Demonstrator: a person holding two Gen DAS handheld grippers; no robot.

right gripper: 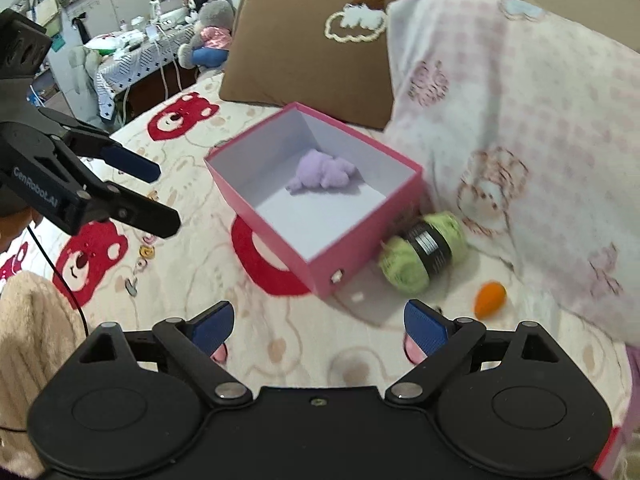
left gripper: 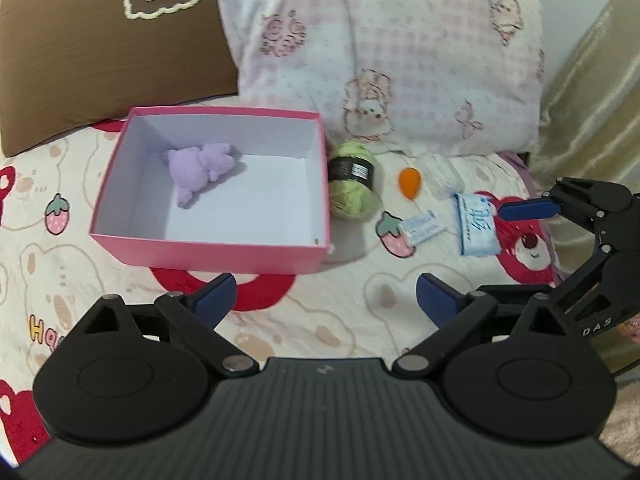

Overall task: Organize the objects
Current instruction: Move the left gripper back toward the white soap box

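Observation:
A pink box (left gripper: 120, 176) (right gripper: 352, 256) stands open on the bed with a purple plush toy (left gripper: 200, 168) (right gripper: 320, 172) inside. Right of it lie a green yarn ball (left gripper: 354, 184) (right gripper: 420, 256), an orange teardrop sponge (left gripper: 410, 182) (right gripper: 490, 298), a clear plastic packet (left gripper: 442, 174), a small white-blue packet (left gripper: 424, 228) and a blue-white tissue pack (left gripper: 476, 224). My left gripper (left gripper: 324, 300) (right gripper: 160, 196) is open and empty in front of the box. My right gripper (right gripper: 320, 322) is open and empty near the box corner; one blue finger (left gripper: 528, 210) reaches over the tissue pack.
A brown pillow (left gripper: 100, 48) and a pink-checked pillow (left gripper: 392, 60) lie behind the box. The bedspread (left gripper: 340, 320) has red bear prints. A curtain (left gripper: 592, 92) hangs at right. A cluttered table with plush toys (right gripper: 208, 28) stands beyond the bed.

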